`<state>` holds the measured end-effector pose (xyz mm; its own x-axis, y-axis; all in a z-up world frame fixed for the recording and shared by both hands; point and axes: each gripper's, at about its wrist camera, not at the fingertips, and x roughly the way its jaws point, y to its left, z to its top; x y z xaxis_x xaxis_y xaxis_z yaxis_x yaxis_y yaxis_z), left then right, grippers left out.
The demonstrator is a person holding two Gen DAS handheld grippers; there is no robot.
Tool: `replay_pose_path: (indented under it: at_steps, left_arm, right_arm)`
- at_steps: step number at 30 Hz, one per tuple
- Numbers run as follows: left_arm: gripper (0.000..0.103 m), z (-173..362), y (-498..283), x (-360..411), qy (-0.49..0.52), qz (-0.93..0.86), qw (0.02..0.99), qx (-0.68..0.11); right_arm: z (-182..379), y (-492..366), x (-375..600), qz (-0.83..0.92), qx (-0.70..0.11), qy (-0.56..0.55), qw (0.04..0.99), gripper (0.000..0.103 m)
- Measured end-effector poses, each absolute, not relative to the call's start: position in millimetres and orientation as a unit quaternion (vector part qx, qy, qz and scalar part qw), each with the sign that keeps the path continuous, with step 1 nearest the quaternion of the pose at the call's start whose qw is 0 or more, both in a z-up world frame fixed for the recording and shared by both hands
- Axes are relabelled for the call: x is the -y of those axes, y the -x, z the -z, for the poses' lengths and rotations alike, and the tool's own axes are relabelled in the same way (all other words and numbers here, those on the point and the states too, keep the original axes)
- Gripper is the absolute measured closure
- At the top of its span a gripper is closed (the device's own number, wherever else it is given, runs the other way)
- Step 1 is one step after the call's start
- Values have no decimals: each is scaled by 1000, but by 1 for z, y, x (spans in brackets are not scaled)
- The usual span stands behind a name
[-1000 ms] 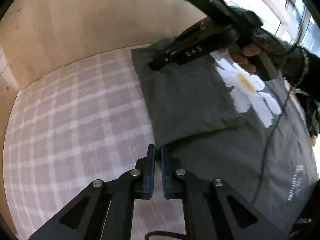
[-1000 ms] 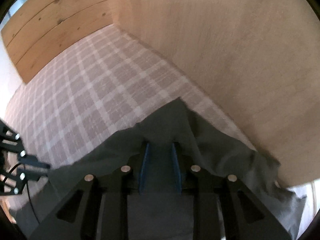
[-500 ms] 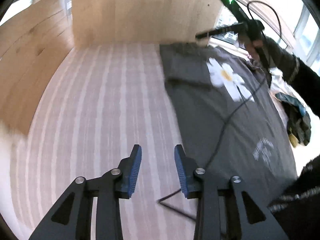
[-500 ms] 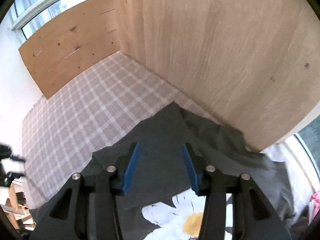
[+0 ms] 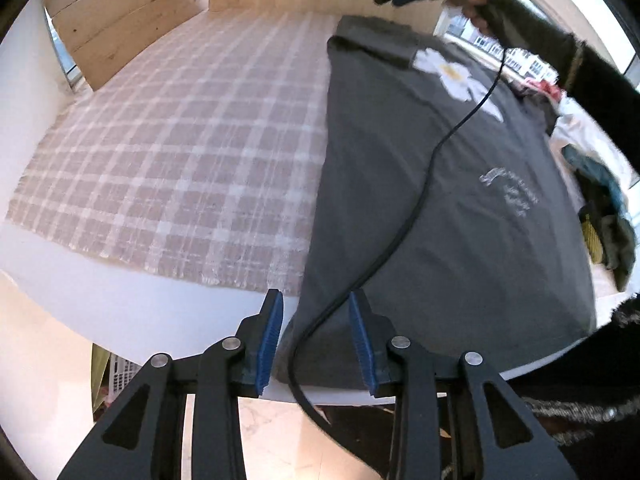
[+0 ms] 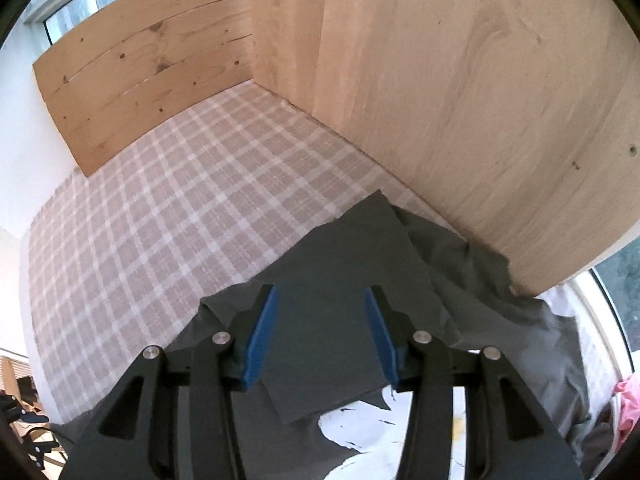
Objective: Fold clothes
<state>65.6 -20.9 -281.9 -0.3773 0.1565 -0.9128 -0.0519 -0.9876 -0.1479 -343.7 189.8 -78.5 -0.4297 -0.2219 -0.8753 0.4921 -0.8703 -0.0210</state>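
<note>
A checked cloth covers most of the white counter, with wooden boards standing along its far sides. A black cable trails across the dark grey T-shirt and down between the fingers of the left tongs. To the right of the shirt lies a heap of other clothes, blurred, perhaps a teal and a yellow piece among them. The shirt lies flat on the right part of the counter, its near hem reaching the counter's edge; it bears a white daisy print and small pale lettering. One sleeve is folded inward over the chest. Left tongs: jaws apart over the hem corner, gripping nothing. Right tongs: jaws apart above the folded sleeve, empty, a hand holding them.
</note>
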Motion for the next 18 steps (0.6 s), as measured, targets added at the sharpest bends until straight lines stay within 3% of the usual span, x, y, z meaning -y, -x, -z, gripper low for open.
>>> replay_pose_path:
  at_steps: [7, 11, 14, 18]
  left_arm:
    - [66, 300, -70, 24, 566, -816, 104, 61]
    - [69, 272, -90, 41, 548, -816, 145, 114]
    - [67, 238, -118, 65, 531, -830, 129, 110]
    - [64, 234, -128, 78, 539, -830, 114, 84]
  right_arm:
    - [88, 367, -183, 837, -104, -510, 169, 57]
    - [95, 378, -175, 833, -96, -527, 141, 57]
    - [74, 371, -186, 839, -89, -517, 146, 57]
    - [58, 363, -202, 845, -76, -509, 148, 56]
